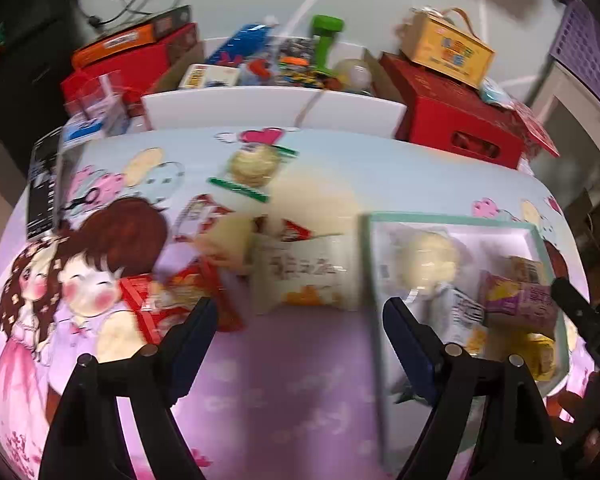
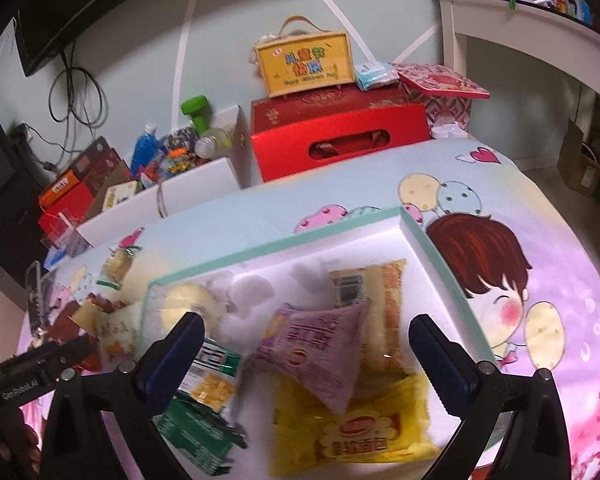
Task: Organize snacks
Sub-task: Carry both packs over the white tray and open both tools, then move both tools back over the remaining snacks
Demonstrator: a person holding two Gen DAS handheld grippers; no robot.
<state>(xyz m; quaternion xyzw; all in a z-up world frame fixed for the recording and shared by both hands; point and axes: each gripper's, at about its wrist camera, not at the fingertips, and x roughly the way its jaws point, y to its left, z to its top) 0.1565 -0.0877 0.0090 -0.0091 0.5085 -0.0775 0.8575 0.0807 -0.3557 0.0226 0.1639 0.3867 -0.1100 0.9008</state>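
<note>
The left gripper (image 1: 300, 316) hangs with its jaws spread wide and nothing between them, low in the left wrist view above the cartoon-printed tablecloth (image 1: 300, 392). Just past its fingers, at mid-frame, lies a pale snack bag (image 1: 306, 276) with dark characters too blurred to read and an orange patch near its lower edge. Left of it sits a red-and-white packet (image 1: 204, 296), also blurred. Higher, near the cloth's far edge, a clear green-trimmed packet of round biscuits (image 1: 254, 168) lies alone.

The right gripper (image 2: 306, 340) is likewise parted and empty, hovering over the mint-rimmed white tray (image 2: 284, 240) that fills the middle of the right wrist view. Inside the tray, between the fingers, a purple snack packet (image 2: 320, 344) with a red oval logo rests tilted on a yellow bread bag (image 2: 356, 432), whose red oval brand mark and large characters are not legible. Behind them lies an orange-edged wrapper (image 2: 388, 300), barcode facing up. At the lower left a green packet (image 2: 200, 432) and a white one with a yellow patch (image 2: 212, 384) overlap. The other tool, entering at the left edge, bears the marking "GenRoboL.AI".

Beyond the table, at upper centre, a yellow carry box (image 2: 306, 66) with "Happy Children's Day" stands on a red carton (image 2: 340, 136).
</note>
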